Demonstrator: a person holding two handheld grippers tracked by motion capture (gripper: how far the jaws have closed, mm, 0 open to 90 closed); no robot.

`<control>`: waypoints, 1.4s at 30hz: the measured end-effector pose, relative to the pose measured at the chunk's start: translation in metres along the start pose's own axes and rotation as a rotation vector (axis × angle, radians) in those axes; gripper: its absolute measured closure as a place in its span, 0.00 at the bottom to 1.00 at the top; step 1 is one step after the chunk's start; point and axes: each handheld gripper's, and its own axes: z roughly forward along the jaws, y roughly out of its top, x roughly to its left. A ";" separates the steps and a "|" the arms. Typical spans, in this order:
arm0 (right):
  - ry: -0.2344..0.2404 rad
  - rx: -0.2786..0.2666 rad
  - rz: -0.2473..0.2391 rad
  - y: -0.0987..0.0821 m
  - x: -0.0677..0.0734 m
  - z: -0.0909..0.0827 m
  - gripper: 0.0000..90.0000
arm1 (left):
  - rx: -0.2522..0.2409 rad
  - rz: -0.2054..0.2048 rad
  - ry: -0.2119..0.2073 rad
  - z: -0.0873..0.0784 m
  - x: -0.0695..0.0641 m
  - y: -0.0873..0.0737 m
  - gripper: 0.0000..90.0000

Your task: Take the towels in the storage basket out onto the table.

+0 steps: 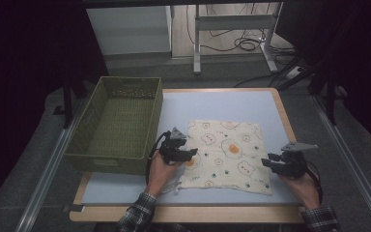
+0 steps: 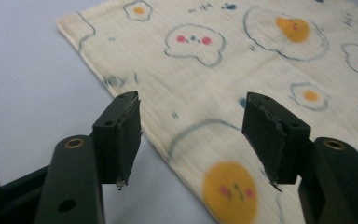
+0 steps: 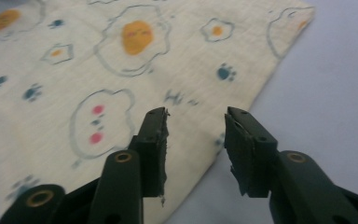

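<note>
We see the left gripper (image 2: pixel 191 135) w/ jaws spread, nothing pinched; the printed cloth (image 2: pixel 242 79) lies flat under and ahead of it, its edge running between the jaws. The right gripper (image 3: pixel 196 149) is spread too, over the cloth's opposite edge, prob. not touching it. Beyond the left gripper's outer side stands a green basket (image 1: pixel 117 123), all on the table (image 1: pixel 125 186).

The left hand-held gripper (image 2: pixel 191 135) hovers with its jaws apart and nothing between the pads, above the edge of a cream cloth (image 2: pixel 242 70) printed with fried eggs and small faces. The cloth lies flat on the pale blue worktop (image 2: pixel 23 84), one corner pointing away at the upper left.
</note>
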 end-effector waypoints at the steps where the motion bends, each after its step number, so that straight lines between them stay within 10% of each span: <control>1: -0.005 0.000 0.001 0.002 -0.002 0.002 0.63 | 0.003 0.006 0.006 0.003 0.003 0.003 0.41; 24: -0.074 -0.019 0.041 0.051 -0.061 0.059 0.72 | -0.022 -0.056 0.150 0.051 0.063 0.041 0.59; 42: -0.116 -0.023 0.069 0.074 -0.088 0.097 0.72 | 0.016 -0.024 0.212 0.080 0.071 0.051 0.56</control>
